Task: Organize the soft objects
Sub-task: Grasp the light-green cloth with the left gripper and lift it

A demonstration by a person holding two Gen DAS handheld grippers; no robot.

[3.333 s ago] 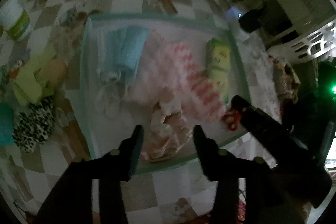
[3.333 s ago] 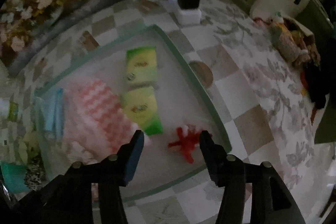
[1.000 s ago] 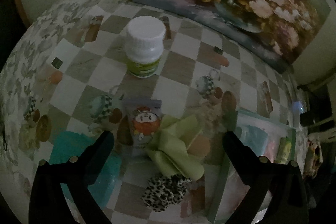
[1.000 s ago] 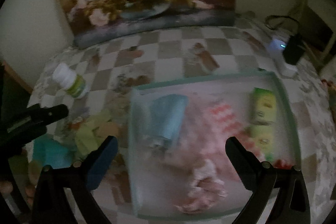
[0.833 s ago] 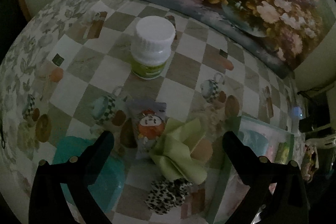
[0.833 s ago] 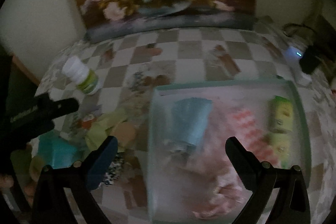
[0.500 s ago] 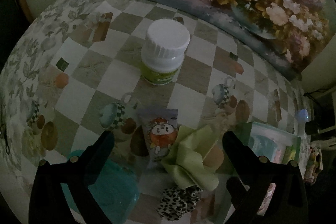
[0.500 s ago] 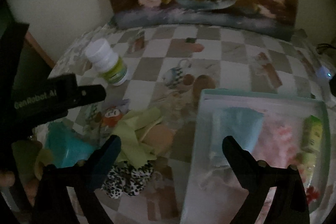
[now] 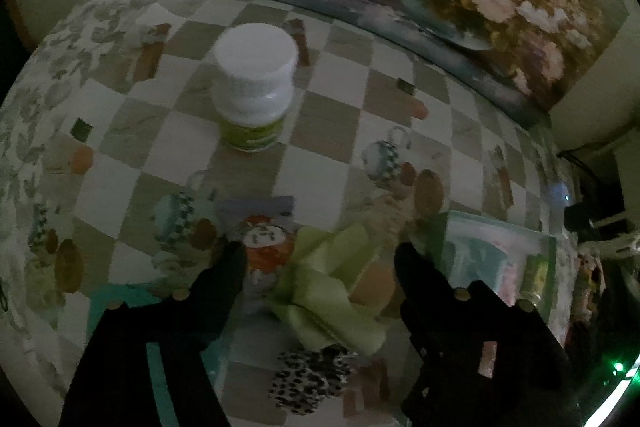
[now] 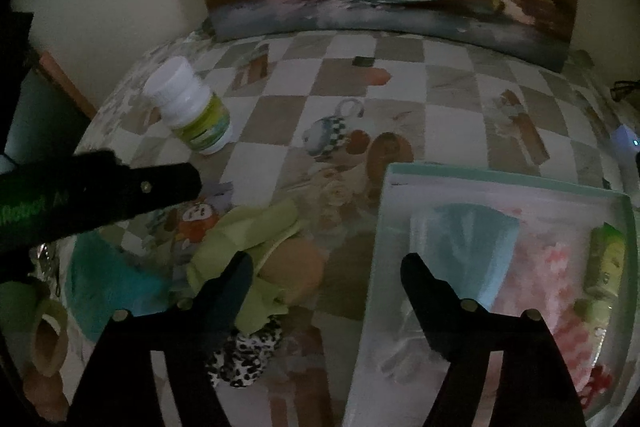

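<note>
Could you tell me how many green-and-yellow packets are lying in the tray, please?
2: both lie along the tray's right side, a far packet and a near packet close together. The cloths could hide more.

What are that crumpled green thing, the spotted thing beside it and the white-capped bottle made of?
The green cloth looks like thin matte fabric: it lies in soft folds. The leopard-print piece seems a plush or fuzzy textile, bunched up. The bottle looks like smooth white plastic, with a ribbed cap and a glossy green label.
</note>
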